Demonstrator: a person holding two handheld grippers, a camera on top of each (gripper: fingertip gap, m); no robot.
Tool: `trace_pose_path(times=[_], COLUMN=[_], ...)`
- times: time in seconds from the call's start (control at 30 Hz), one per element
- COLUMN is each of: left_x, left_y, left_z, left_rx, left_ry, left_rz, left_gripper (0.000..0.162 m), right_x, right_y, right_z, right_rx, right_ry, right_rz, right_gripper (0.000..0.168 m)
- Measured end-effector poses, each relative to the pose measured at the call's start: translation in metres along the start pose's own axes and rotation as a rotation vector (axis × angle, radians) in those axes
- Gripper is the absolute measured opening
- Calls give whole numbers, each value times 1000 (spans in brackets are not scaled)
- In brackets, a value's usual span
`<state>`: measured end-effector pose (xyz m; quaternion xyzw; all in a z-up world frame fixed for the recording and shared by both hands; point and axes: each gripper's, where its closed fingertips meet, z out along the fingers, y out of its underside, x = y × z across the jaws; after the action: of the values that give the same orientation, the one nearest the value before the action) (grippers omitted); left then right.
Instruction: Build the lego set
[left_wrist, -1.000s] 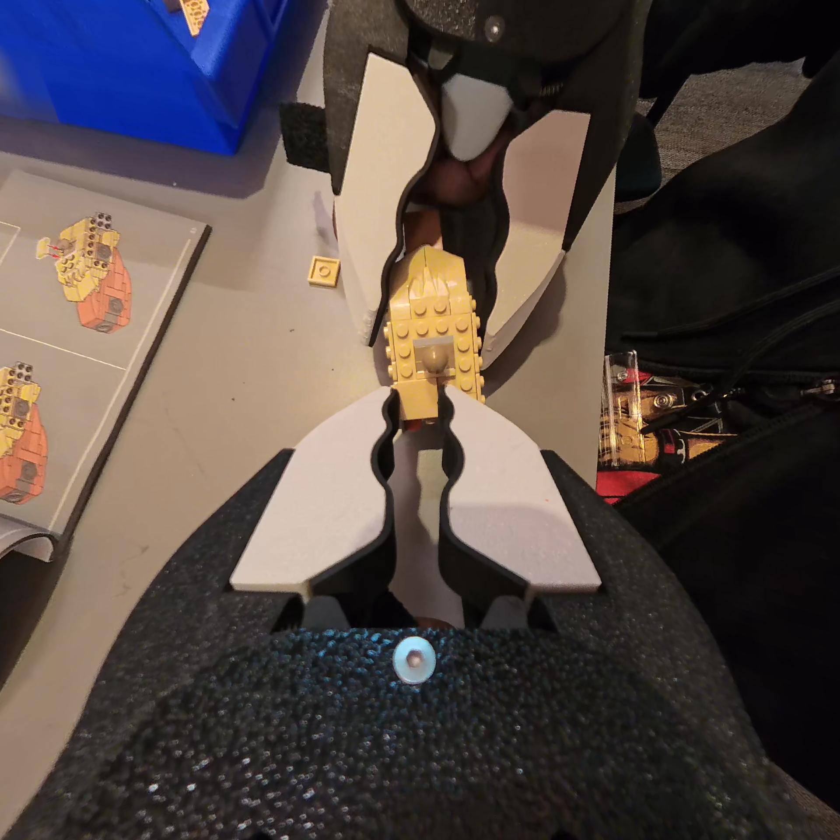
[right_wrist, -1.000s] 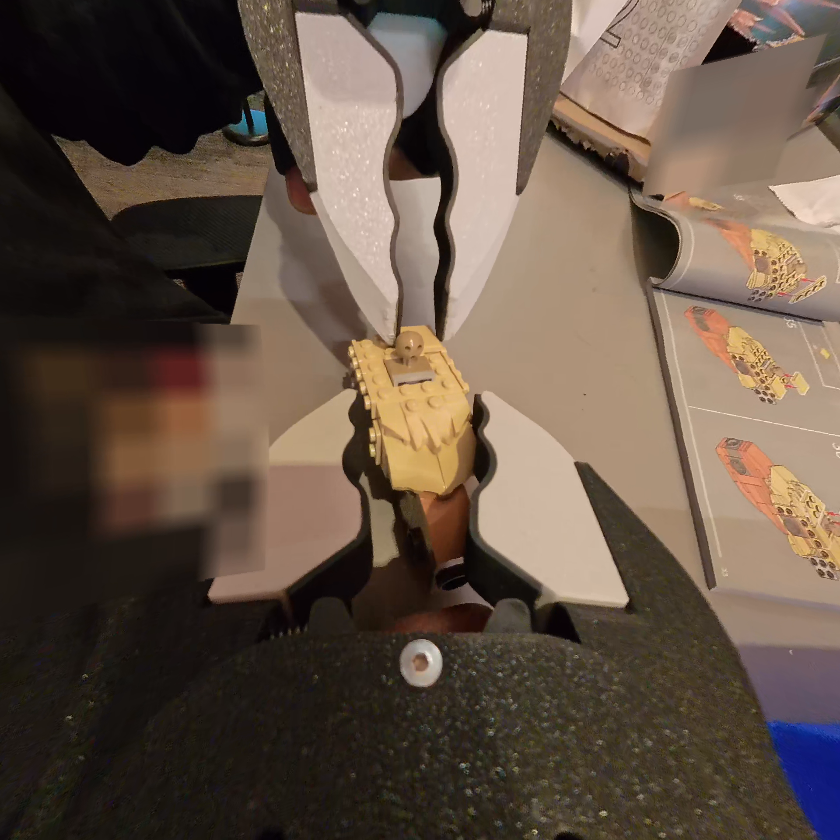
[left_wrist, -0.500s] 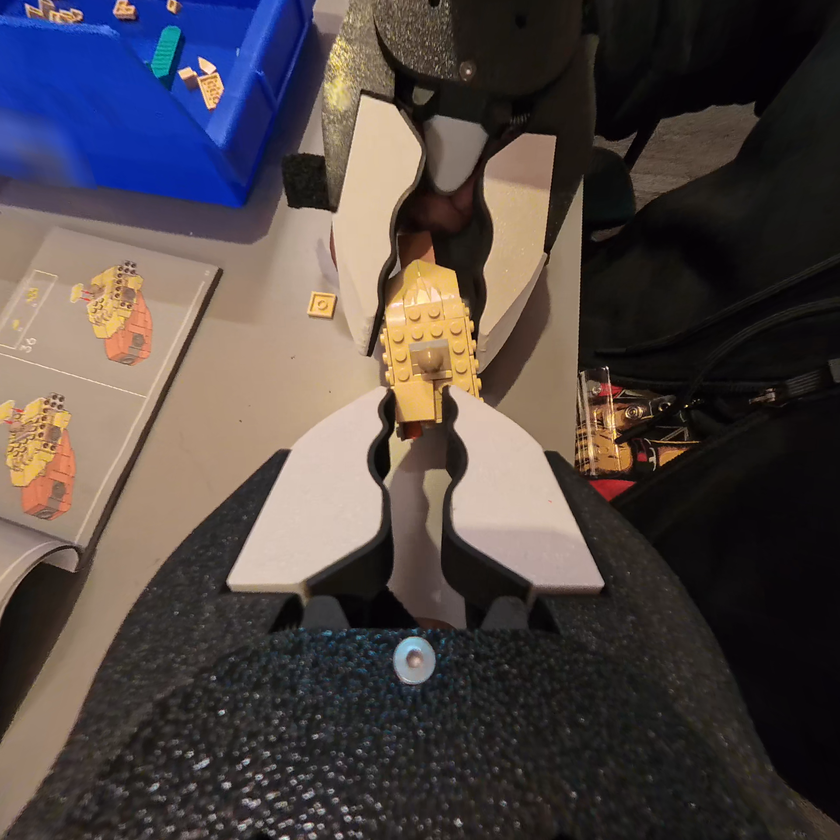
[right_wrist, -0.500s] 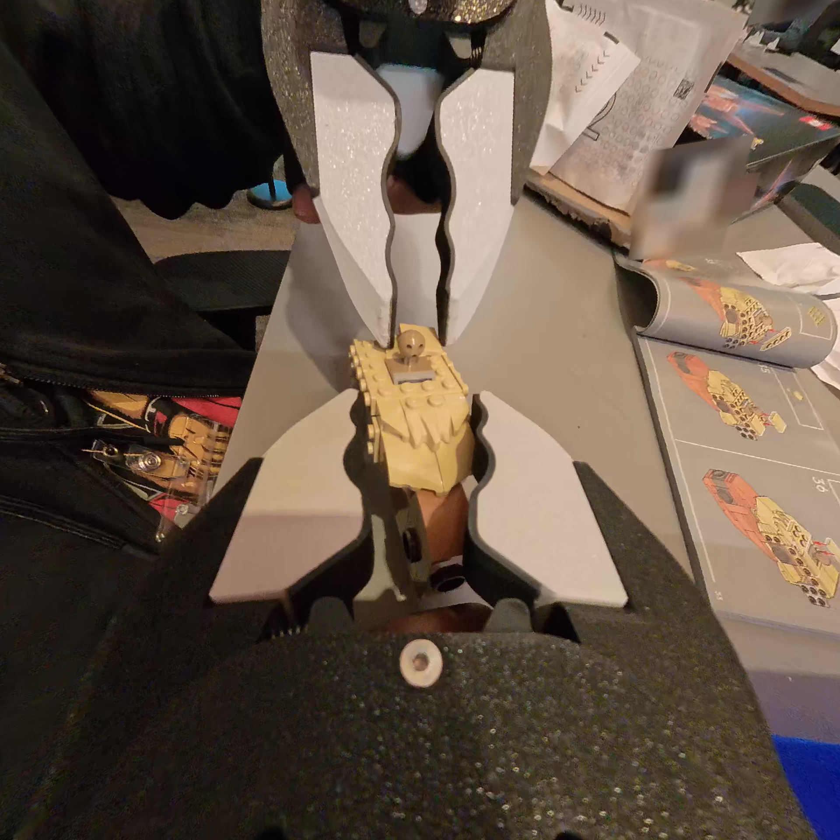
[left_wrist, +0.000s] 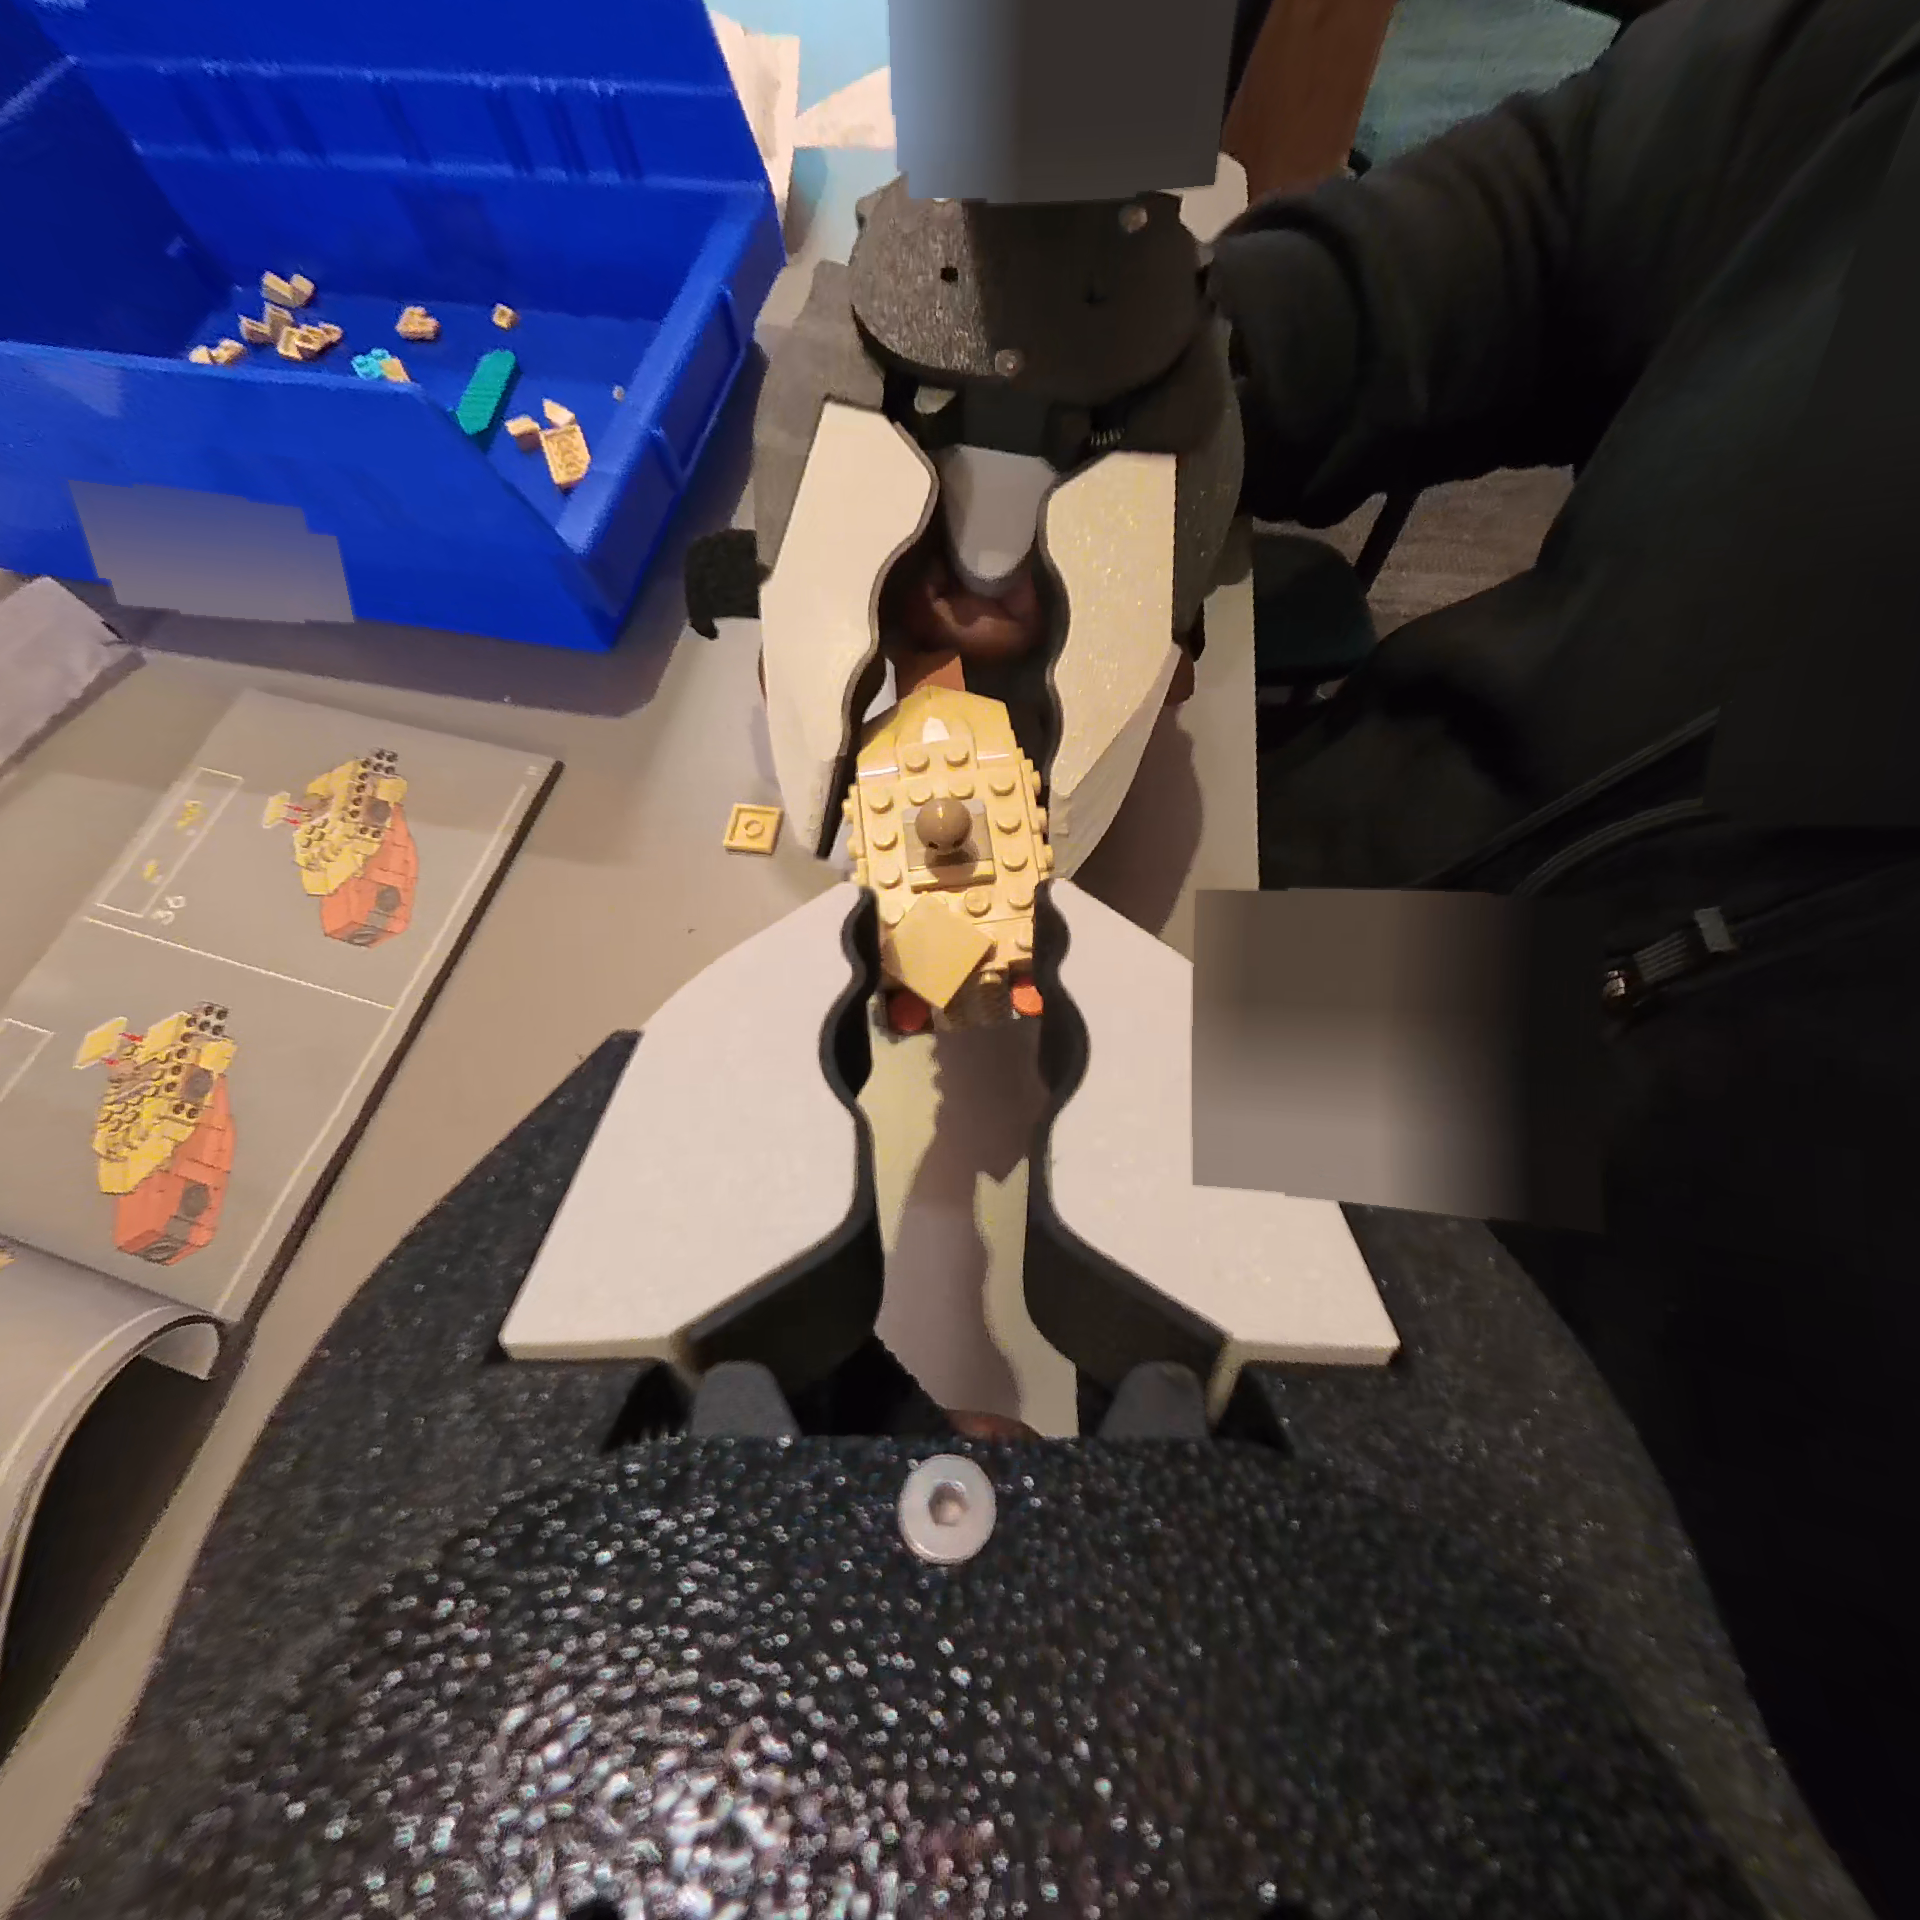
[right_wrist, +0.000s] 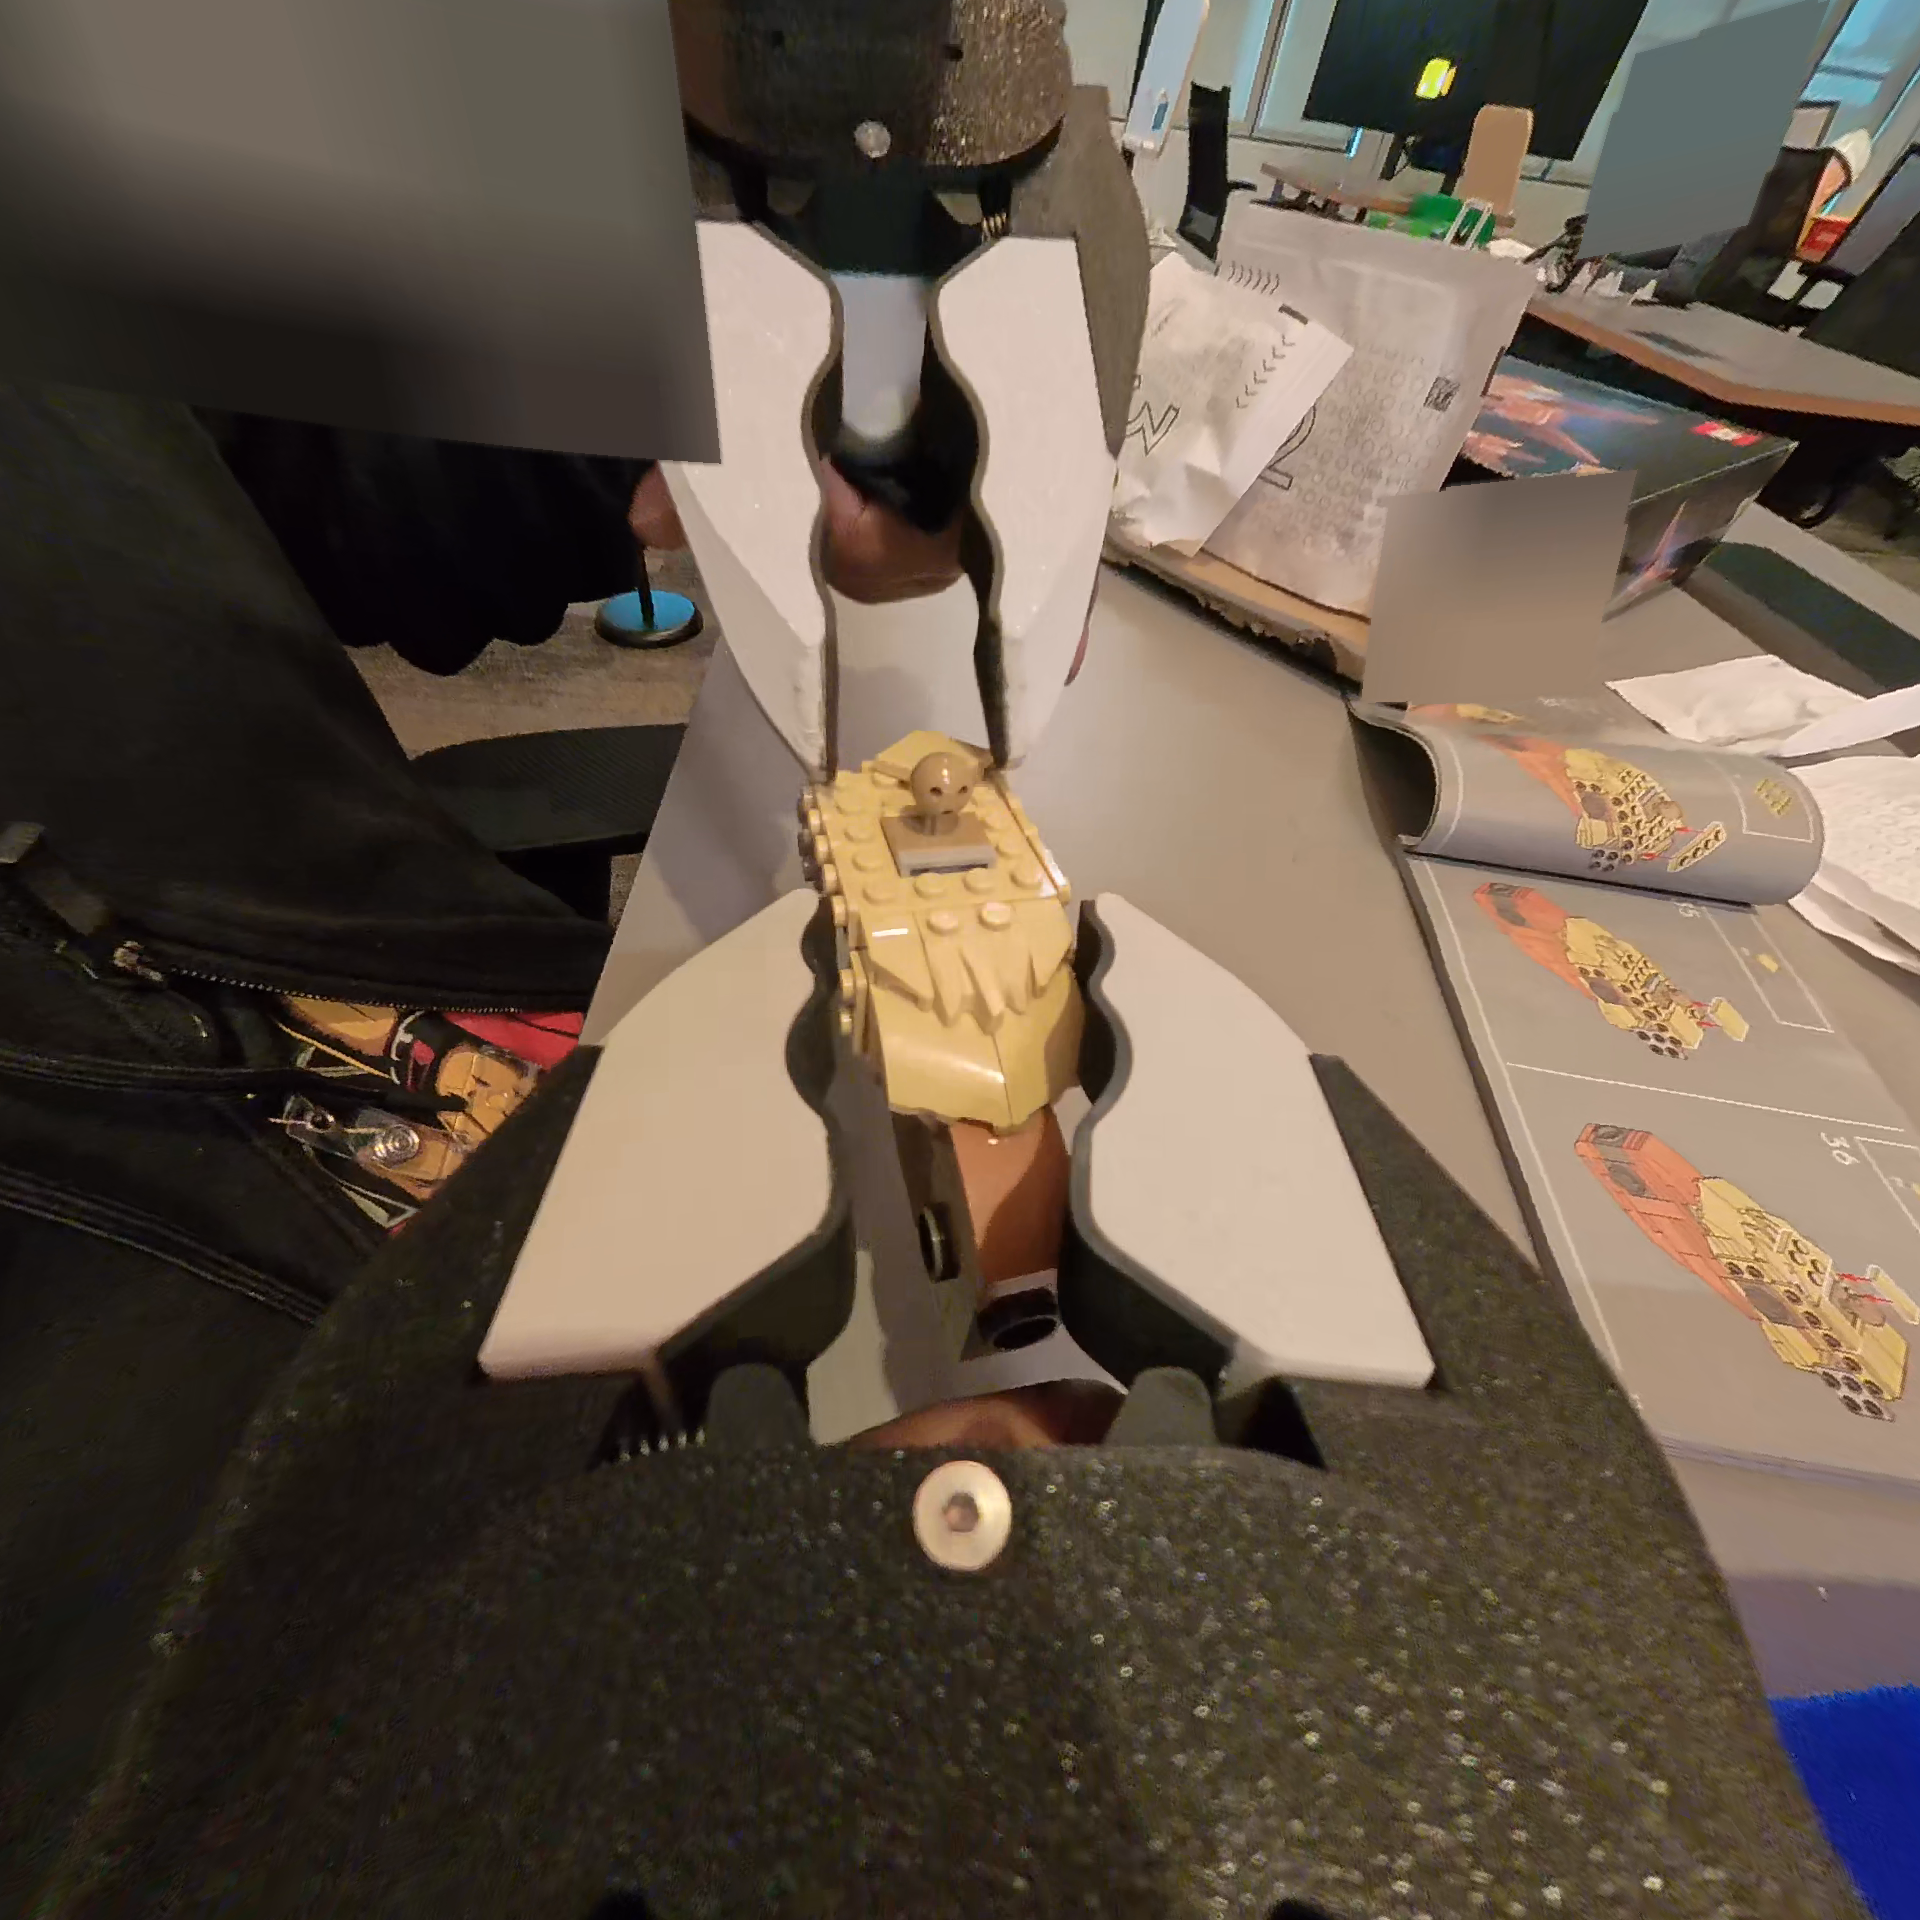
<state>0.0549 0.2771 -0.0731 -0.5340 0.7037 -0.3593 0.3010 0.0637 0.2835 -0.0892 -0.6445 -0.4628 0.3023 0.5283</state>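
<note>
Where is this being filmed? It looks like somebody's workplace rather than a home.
Probably an open office or lab. Behind the grey table stand more desks, office chairs and a dark monitor. On the table lie an open instruction booklet and a blue parts bin; two handheld grippers hold a tan lego model.

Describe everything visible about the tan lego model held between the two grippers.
The tan lego model is a small studded plastic hull, rounded at one end with tooth-like sloped pieces, over a reddish-brown underside. A grey plate on top carries a dark tan ball-shaped knob. It is held above the grey table, top up, the right gripper gripping the rounded end and the left gripper closed on the opposite end.
</note>
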Motion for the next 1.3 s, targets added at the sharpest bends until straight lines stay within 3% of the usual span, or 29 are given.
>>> trace_pose_path(times=[0.23,0.6,0.93,1.07,1.2,1.3], left_x=[-18,-19,-25,-55,-82,-87], left_y=[-5,14,13,43,91,114], left_z=[-25,-13,-10,-27,-61,-63], left_rx=[165,22,29,-27,-127,-171], left_ry=[-98,-176,-183,-339,-505,-468], left_rz=[-24,35,7,-40,-142,-242], left_gripper=[29,25,14,25,25,26], right_x=[3,1,8,15,20,21], right_y=[-1,-5,-1,5,10,13], right_z=[-3,-2,-4,-9,-12,-10], right_rx=[18,34,16,-22,-51,-71], right_ry=[17,22,53,109,142,147], right_rz=[2,-4,9,-4,-19,-27], right_gripper=[44,44,44,44,44,44])
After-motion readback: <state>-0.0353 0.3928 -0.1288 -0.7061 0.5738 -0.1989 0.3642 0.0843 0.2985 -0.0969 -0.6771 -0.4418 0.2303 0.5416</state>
